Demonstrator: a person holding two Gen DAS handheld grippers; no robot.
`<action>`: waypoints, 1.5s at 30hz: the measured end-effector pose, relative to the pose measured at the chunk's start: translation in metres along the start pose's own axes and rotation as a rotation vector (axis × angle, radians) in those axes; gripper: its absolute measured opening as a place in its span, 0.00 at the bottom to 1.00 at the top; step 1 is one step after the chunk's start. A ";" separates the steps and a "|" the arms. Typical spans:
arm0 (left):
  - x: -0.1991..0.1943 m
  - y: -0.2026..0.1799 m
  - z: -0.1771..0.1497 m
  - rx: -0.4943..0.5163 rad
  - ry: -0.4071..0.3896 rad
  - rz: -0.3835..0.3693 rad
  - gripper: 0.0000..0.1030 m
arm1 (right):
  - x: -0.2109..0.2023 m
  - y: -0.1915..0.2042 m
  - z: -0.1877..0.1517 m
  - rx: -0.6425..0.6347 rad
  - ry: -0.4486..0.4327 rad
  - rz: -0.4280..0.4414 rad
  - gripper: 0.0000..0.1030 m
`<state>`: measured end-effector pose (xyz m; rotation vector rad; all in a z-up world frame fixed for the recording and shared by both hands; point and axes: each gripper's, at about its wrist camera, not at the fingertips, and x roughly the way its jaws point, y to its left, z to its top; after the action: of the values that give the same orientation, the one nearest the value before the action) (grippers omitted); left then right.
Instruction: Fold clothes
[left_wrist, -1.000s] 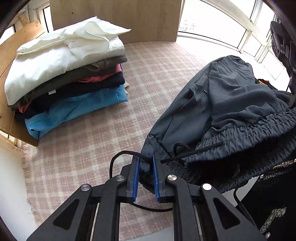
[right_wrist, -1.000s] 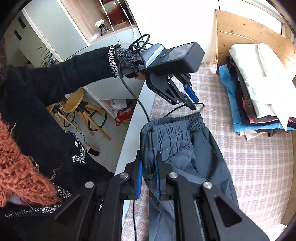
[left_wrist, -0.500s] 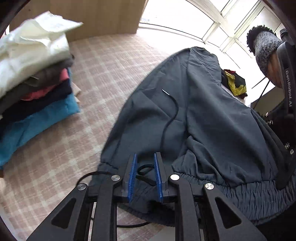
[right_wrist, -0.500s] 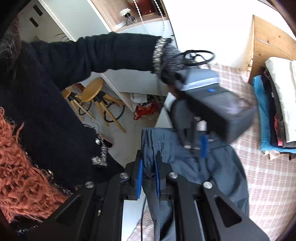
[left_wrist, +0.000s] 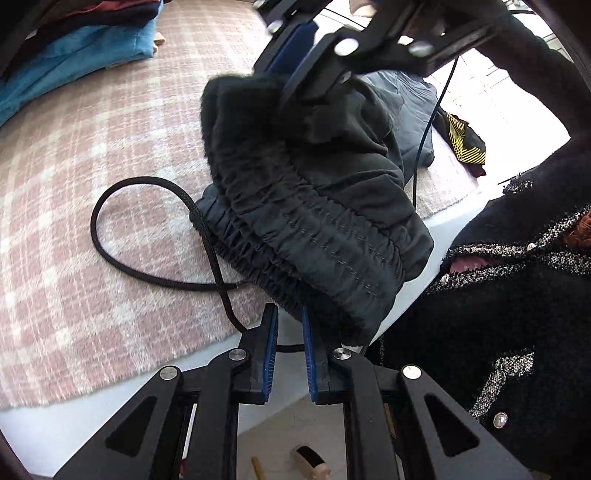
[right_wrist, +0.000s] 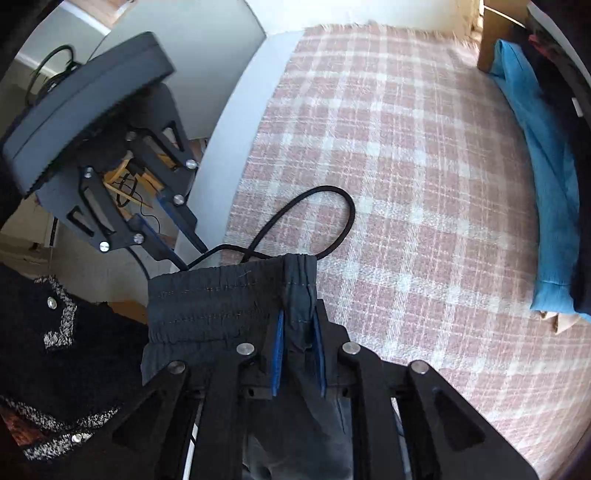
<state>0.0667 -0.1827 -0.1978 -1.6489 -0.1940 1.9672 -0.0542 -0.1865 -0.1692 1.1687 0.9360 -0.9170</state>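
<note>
Right hand-held gripper: blue pads clamped on the waistband end of the dark grey trousers, fabric pinched between the 2 fingers. In the left wrist view the same gripper comes in from the top and lifts a bunched part of the waistband off the blanket.

Left hand-held gripper: pads parted, a gap between them. The elastic waistband edge of the trousers sits at the fingertips, over the right pad; cannot tell if any fabric is actually between the pads. In the right wrist view this gripper is tilted, just left of the waistband, at the near edge of the bed.

Trousers: waistband hangs at the near edge of the bed, partly raised, rest of the garment trailing back across the pink checked blanket. Black drawstring loops out on the blanket left of the waistband, 1 strand running down toward the left gripper's left finger.

Around:
- stack of folded clothes at the far left corner of the blanket, blue item lowest; well apart from the trousers. Same stack along the right edge in the right wrist view.
- black and yellow garment on the far right of the bed, beyond the trousers.
- person's black knitted sleeve and jacket close on the right of the waistband.
</note>
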 end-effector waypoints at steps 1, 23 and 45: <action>0.000 -0.003 -0.002 -0.019 -0.016 0.008 0.13 | -0.013 -0.005 -0.004 0.032 -0.032 0.004 0.16; 0.028 -0.032 0.010 -0.229 -0.269 0.112 0.28 | -0.053 0.079 -0.408 1.061 -0.465 -0.244 0.45; -0.038 -0.018 0.072 -0.196 -0.311 0.207 0.11 | -0.138 0.066 -0.391 0.805 -0.476 -0.395 0.02</action>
<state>0.0078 -0.1692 -0.1402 -1.5214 -0.3554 2.4263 -0.0832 0.2213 -0.0729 1.3409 0.3957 -1.9089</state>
